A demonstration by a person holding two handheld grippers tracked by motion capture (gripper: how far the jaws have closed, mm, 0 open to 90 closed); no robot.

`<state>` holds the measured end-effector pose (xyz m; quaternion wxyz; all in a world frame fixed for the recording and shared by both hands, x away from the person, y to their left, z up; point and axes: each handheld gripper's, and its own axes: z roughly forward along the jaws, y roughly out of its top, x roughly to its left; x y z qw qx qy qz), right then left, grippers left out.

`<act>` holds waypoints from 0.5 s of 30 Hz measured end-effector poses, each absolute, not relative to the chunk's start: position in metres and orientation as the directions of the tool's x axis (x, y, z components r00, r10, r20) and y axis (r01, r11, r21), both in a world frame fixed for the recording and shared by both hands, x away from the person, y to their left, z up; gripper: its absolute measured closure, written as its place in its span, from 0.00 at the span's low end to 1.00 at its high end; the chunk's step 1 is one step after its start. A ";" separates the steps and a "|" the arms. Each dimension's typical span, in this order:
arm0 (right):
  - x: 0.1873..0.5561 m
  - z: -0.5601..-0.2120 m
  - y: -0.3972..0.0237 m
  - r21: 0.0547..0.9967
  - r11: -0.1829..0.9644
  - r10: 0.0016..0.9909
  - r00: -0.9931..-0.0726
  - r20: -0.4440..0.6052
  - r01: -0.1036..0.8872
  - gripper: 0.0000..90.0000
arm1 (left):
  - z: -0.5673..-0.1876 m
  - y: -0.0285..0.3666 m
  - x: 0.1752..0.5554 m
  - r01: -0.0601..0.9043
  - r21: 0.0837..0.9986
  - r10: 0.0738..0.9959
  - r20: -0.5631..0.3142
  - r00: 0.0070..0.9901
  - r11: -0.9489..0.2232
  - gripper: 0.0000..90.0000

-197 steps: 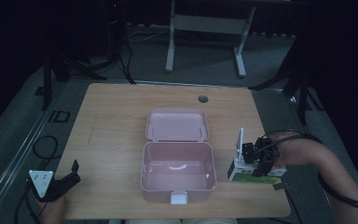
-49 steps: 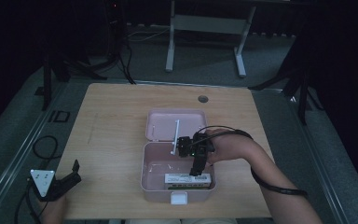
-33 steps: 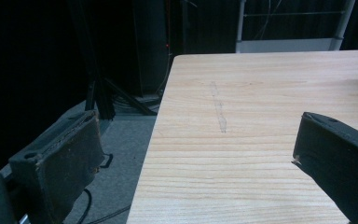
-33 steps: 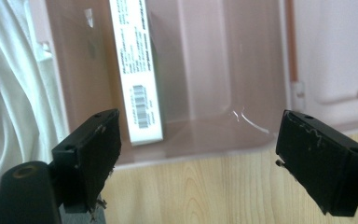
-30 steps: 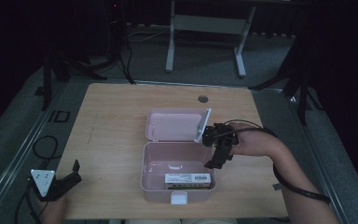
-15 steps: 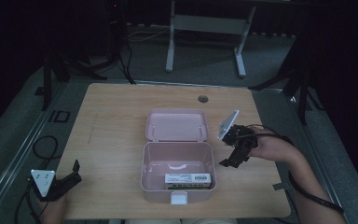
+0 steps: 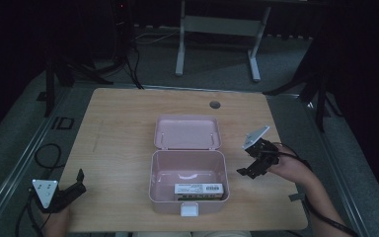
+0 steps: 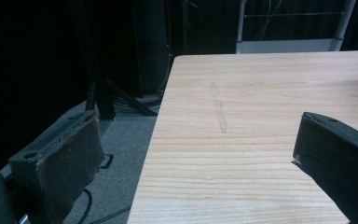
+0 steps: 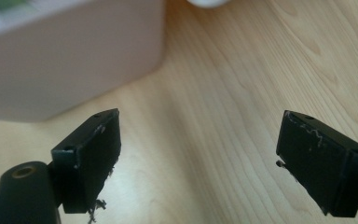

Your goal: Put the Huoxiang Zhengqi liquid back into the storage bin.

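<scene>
— Pink box (image 7: pixel 188 180) sits open near the front edge of the table (image 7: pixel 123 128), about midway across, with its lid (image 7: pixel 187 132) laid flat behind it. We see a small carton (image 7: pixel 199 190) lying flat inside, against the front wall, with a barcode label facing up.

— Where do we have the right gripper (image 7: pixel 245 171)?

— Just to the right of the box, low over the wood, apart from it. In the right gripper view its jaws stand wide apart with nothing between them, only bare wood grain, and the box's pink wall (image 9: pixel 70 60) fills the upper left corner.

— And the left gripper (image 7: pixel 78 181)?

— At the front left corner of the table, well apart from the box. In the left gripper view we see its jaws spread wide as well, holding nothing; one hangs over the floor (image 8: pixel 116 163) past the table's left edge, the other over the wood.

— What do we make of the surface?

— Light wood with a visible grain, rounded corners, a small round hole (image 7: pixel 214 104) near the back edge, and a faint pale streak (image 8: pixel 219 109) on the left part.

— And the room?

— Dark. We see grey floor around the table, black cables (image 7: pixel 47 155) on the left, dark stand legs at both sides, and a pale metal frame (image 7: pixel 217 29) behind the table.
</scene>
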<state>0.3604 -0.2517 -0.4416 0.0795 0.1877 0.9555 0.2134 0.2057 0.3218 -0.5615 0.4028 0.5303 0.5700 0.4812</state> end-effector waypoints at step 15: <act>0.354 -0.511 -0.282 0.589 0.695 0.560 -0.824 -0.084 0.412 0.14 | -0.562 0.321 0.206 0.221 0.975 0.992 0.055 -0.114 -0.028 0.02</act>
